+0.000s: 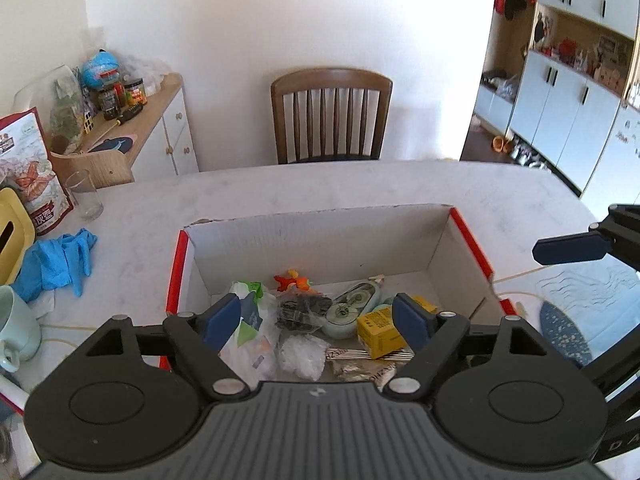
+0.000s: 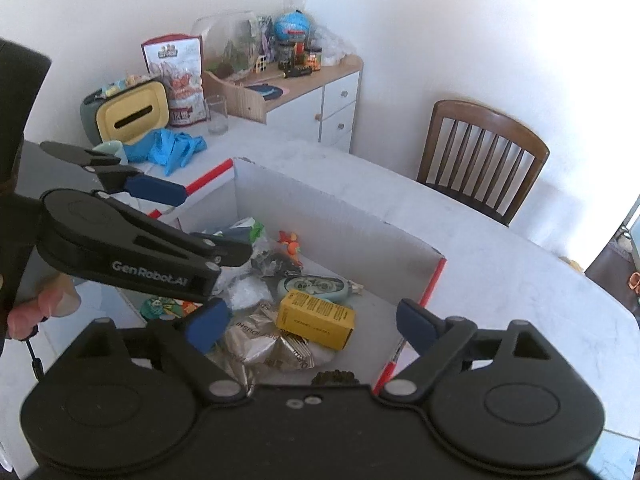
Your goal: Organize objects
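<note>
An open white cardboard box with red edges (image 1: 320,232) (image 2: 340,216) stands on the marble table. It holds a yellow box (image 1: 378,330) (image 2: 316,316), a pale green tape dispenser (image 1: 352,306) (image 2: 316,286), an orange toy (image 1: 292,278) (image 2: 290,242), plastic bags (image 1: 256,336) and foil wrappers (image 2: 264,344). My left gripper (image 1: 318,320) is open and empty above the box's near side; it also shows in the right wrist view (image 2: 192,216). My right gripper (image 2: 312,322) is open and empty over the box; one of its fingers (image 1: 572,246) shows in the left wrist view.
Blue gloves (image 1: 56,264) (image 2: 172,148), a drinking glass (image 1: 84,196) (image 2: 217,114), a yellow tissue box (image 2: 132,114), a snack bag (image 2: 178,76) and a pale green mug (image 1: 16,328) lie left of the box. A wooden chair (image 1: 332,114) (image 2: 480,156) stands behind the table, a cluttered sideboard (image 1: 132,128) beside it.
</note>
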The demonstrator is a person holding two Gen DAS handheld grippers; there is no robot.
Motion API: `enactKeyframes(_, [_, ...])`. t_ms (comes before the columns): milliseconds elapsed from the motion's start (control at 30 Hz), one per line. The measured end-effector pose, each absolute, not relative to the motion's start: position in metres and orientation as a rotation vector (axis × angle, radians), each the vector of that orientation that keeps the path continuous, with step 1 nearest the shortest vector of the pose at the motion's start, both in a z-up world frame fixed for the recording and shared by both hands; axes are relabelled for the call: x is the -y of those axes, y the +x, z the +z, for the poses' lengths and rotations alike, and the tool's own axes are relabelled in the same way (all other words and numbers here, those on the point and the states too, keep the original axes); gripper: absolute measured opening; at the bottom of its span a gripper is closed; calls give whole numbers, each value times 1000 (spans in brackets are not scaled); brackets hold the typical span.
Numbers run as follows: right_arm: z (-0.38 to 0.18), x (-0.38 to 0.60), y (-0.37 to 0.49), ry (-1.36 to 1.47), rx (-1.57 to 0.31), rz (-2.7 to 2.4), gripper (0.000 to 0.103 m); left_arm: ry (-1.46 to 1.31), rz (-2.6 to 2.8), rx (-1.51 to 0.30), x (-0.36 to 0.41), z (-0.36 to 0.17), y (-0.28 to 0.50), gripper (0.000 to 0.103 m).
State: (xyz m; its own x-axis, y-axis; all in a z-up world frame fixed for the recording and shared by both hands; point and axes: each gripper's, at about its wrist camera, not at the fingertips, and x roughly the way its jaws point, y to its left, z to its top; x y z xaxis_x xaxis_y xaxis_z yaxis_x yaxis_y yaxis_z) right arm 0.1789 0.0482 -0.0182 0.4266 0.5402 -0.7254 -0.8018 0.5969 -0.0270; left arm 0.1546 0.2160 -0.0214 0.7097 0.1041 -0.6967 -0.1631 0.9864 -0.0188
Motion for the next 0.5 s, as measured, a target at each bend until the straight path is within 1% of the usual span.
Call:
enactKeyframes(267, [-7, -21, 165, -313, -704, 879, 101, -114, 153, -710, -211, -12, 128, 99])
enactKeyframes(500, [3, 4, 154, -241, -652, 887, 102, -132, 166, -646, -203, -3, 106, 101])
